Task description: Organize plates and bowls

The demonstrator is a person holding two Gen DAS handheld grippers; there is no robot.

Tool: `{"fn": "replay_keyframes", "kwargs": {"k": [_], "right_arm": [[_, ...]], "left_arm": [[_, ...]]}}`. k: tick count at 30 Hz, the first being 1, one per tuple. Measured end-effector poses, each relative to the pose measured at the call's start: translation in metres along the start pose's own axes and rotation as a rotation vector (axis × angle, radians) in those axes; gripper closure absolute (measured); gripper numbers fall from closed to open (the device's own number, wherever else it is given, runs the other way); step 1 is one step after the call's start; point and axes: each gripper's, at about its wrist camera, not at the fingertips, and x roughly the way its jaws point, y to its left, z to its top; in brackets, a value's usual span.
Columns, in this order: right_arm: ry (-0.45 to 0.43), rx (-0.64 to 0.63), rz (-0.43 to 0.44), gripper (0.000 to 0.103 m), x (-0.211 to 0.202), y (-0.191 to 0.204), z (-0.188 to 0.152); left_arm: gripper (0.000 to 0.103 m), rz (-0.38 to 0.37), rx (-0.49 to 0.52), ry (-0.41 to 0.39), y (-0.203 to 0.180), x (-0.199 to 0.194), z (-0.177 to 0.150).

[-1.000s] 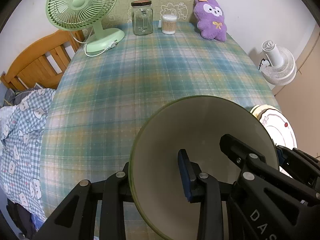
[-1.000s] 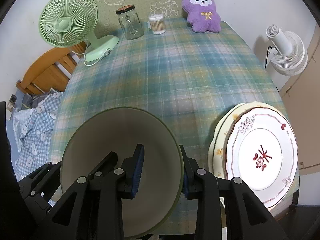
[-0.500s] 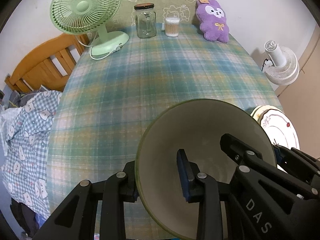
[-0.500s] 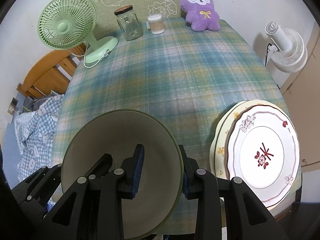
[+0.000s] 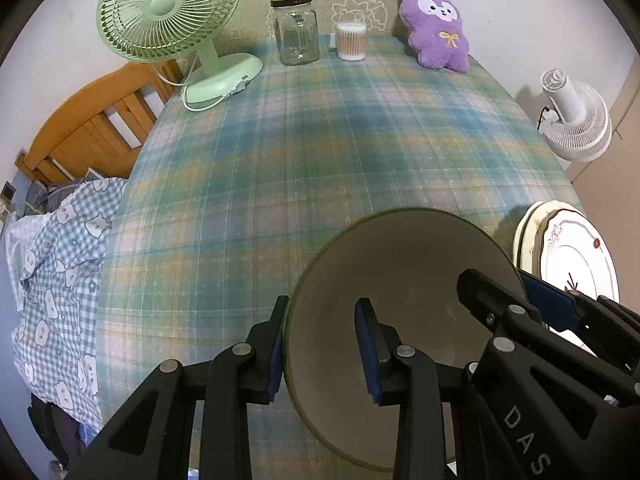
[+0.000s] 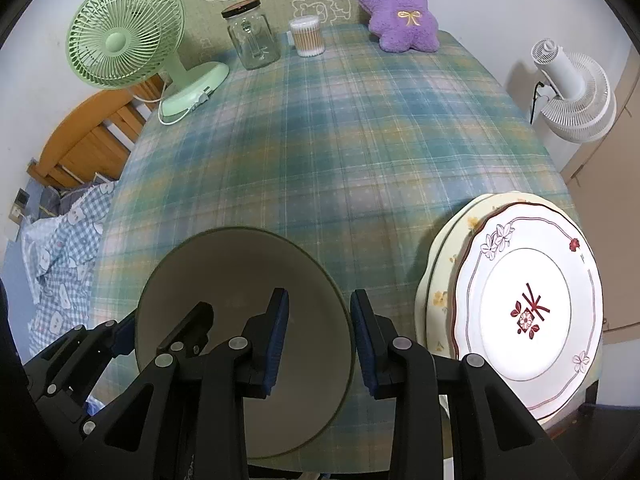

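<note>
Left wrist view showed the olive-rimmed bowl [image 5: 404,280] had tipped slightly while left gripper [image 5: 320,344] and right gripper [image 6: 316,336] each pinched its rim, seemingly bound for the stacked plates [image 6: 520,304].

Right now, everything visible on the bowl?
The bowl is wide and conical, beige-grey inside with a thin olive rim, glazed like ceramic, and looks empty. It is tilted, its mouth facing the cameras, low over the checked cloth. Left gripper pinches its left rim, right gripper its right rim. Plates lie apart, to its right.
</note>
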Motion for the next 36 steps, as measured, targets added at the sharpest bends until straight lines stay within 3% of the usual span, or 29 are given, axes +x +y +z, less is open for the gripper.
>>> {"fn": "replay_keyframes", "kwargs": {"k": [5,10,11,12,14,16,18,26,36], "right_arm": [[0.000,-0.004,-0.003,0.067,0.002,0.001,0.001],[0.004,-0.019,-0.010,0.067,0.002,0.003,0.001],[0.004,-0.025,-0.015,0.067,0.001,0.003,0.001],[0.003,-0.036,-0.025,0.066,0.000,0.004,0.000],[0.007,-0.048,-0.015,0.059,-0.002,0.004,-0.001],[0.010,-0.046,-0.014,0.037,-0.005,0.004,-0.002],[-0.007,-0.043,-0.036,0.032,-0.008,0.002,-0.004],[0.020,-0.008,-0.023,0.032,-0.002,-0.008,-0.013],[0.026,0.001,-0.020,0.032,0.017,-0.011,-0.015]], "left_arm": [[0.073,-0.010,-0.012,0.005,0.002,0.003,0.000],[0.065,-0.027,0.004,0.000,0.001,0.002,-0.001],[0.059,-0.033,0.006,0.004,0.002,0.003,-0.001],[0.044,-0.047,0.005,0.010,0.002,0.003,-0.002],[0.035,-0.071,0.002,0.008,0.005,0.002,-0.004],[0.032,-0.075,0.009,-0.004,0.005,-0.001,-0.006],[0.026,-0.082,0.007,-0.004,0.007,-0.001,-0.007],[0.018,-0.120,0.020,0.004,0.010,0.009,-0.012],[0.017,-0.140,0.009,0.036,0.018,0.030,-0.016]]}}
